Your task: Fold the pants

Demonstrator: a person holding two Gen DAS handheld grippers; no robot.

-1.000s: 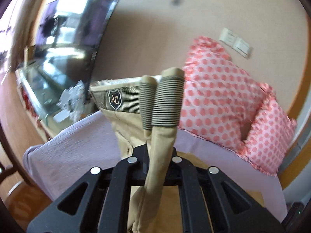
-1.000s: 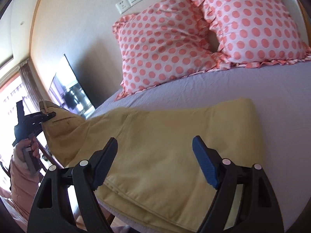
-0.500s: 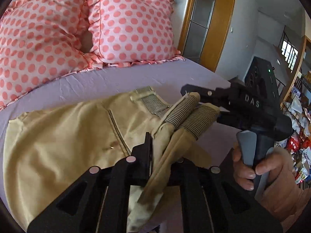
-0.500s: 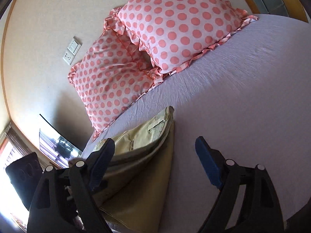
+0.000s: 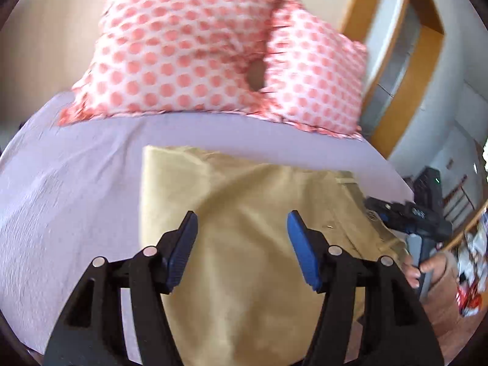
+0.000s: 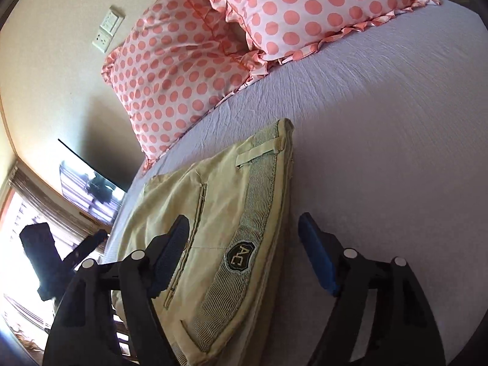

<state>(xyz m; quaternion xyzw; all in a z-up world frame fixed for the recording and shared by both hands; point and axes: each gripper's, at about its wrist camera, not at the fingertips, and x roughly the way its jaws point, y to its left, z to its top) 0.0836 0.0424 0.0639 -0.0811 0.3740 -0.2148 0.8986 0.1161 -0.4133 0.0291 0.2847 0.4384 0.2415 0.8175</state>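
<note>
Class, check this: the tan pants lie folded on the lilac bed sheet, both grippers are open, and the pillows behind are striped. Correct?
Not quite. The pillows are polka-dotted, as the right wrist view shows. The pants do lie folded on the bed sheet, and the left gripper and right gripper are open.

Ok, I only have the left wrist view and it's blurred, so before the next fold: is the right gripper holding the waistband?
Observer: No. The right gripper is open, jaws apart over the waistband of the pants, pinching nothing.
Operator: Is that waistband lying flat?
Observer: It looks flat on the bed sheet, with its striped lining turned up.
Operator: Any mark to aim by?
Observer: Yes, an AC badge sits on the lining, facing up.
</note>
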